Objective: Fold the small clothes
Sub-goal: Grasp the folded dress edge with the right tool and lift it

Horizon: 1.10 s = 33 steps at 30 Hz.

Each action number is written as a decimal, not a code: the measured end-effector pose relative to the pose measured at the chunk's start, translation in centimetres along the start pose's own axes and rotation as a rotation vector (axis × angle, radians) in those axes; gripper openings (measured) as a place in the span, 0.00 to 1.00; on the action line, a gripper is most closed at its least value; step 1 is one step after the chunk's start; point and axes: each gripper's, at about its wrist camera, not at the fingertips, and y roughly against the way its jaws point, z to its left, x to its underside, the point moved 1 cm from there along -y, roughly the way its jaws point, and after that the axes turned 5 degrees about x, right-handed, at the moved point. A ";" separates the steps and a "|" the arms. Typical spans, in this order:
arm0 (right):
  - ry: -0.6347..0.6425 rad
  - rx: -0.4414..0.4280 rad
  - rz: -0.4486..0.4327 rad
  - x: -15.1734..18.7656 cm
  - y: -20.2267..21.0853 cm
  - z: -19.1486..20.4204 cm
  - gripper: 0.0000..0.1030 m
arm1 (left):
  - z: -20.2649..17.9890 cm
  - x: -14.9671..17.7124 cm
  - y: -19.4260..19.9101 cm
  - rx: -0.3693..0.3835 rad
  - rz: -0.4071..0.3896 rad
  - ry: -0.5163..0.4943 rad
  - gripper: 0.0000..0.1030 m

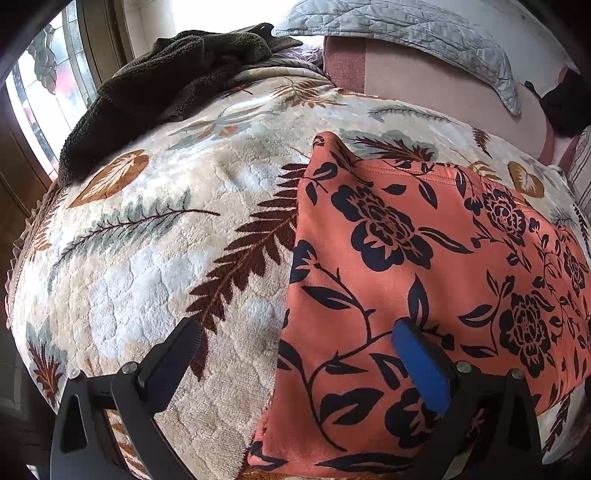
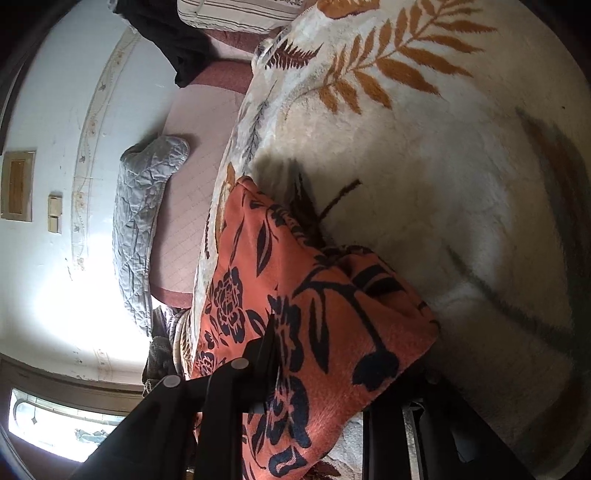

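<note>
Cream blanket (image 1: 155,229) with fern and leaf print covers the bed. Dark brown fleece (image 1: 177,77) heaped at its far left edge, near a stained-glass window (image 1: 40,88). Pink mattress cover (image 1: 424,85) exposed beyond the blanket; grey quilted pillow (image 1: 406,26) lies on it. Striped pillow (image 2: 236,14) and black cloth (image 2: 166,29) at far end. Wall switch (image 2: 54,218).

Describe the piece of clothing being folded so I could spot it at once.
Find the cream plush blanket with fern leaves that covers the bed. On it lies the orange garment printed with dark navy flowers, one edge pinched in the right gripper. The dark brown fleece farther back is plain.
</note>
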 end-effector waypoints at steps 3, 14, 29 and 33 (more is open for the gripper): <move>0.002 -0.006 0.004 -0.1 0.0 0.1 0.25 | -0.1 0.0 -0.1 0.000 0.001 -0.005 1.00; 0.313 0.051 -0.074 2.3 1.9 6.9 0.18 | 1.4 0.0 0.4 0.009 -0.005 0.016 1.00; 0.664 0.057 -0.029 12.1 2.7 22.3 0.17 | 12.3 -1.2 3.3 -0.132 -0.104 0.292 1.00; 0.782 0.030 0.055 19.2 0.2 24.7 0.17 | 14.8 -0.9 3.8 -0.179 -0.121 0.339 1.00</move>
